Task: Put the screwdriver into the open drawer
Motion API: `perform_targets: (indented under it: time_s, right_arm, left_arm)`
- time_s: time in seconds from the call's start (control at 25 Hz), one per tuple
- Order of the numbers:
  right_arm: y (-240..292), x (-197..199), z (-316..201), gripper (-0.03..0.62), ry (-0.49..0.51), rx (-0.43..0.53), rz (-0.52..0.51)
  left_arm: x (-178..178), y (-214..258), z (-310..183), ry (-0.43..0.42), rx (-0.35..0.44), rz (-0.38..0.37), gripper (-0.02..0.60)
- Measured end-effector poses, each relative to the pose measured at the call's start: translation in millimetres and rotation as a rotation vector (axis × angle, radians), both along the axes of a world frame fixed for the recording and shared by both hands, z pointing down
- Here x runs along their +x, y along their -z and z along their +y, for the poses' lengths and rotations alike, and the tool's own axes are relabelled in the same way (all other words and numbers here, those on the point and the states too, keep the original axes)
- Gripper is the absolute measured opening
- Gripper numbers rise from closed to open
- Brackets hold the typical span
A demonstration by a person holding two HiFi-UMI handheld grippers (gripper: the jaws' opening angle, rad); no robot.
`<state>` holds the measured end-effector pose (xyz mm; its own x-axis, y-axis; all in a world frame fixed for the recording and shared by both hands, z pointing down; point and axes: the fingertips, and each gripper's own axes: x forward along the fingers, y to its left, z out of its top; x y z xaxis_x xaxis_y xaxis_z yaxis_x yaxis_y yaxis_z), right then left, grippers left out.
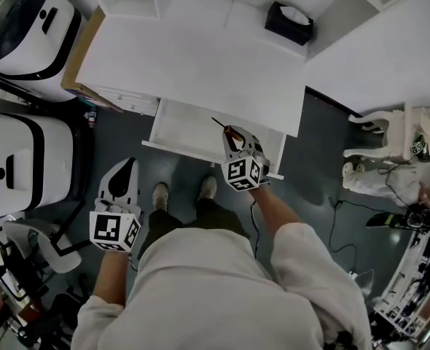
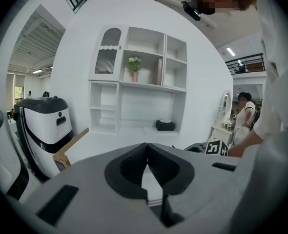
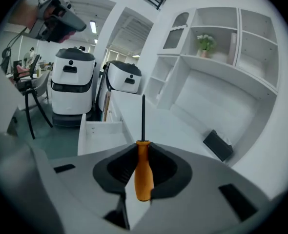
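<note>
No legible text or labels

We note a pale long-sleeved top [image 1: 222, 290], dark trousers [image 1: 193, 219] and light shoes [image 1: 159, 194]. The left gripper [image 1: 127, 168] and right gripper [image 1: 232, 133] are white-grey with black ribbed jaws. Behind the jaws each carries a black-and-white marker cube [image 1: 115, 230].

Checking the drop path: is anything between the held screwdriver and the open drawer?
Nothing visible is in the way. The right gripper is shut on the screwdriver over the front edge of the drawer, whose visible interior looks bare.
</note>
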<state>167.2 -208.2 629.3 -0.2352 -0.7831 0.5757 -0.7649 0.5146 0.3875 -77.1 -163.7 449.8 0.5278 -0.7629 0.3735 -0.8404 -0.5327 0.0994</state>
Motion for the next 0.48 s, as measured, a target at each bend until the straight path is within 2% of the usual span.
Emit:
perform_targets:
  time_s: [0.48]
  right_arm:
    - [-95,-12,-13,0.077,0.172,-0.167,0.184]
  left_arm:
    - [-26,-15,11,0.099,-0.044,-0.039,0.005]
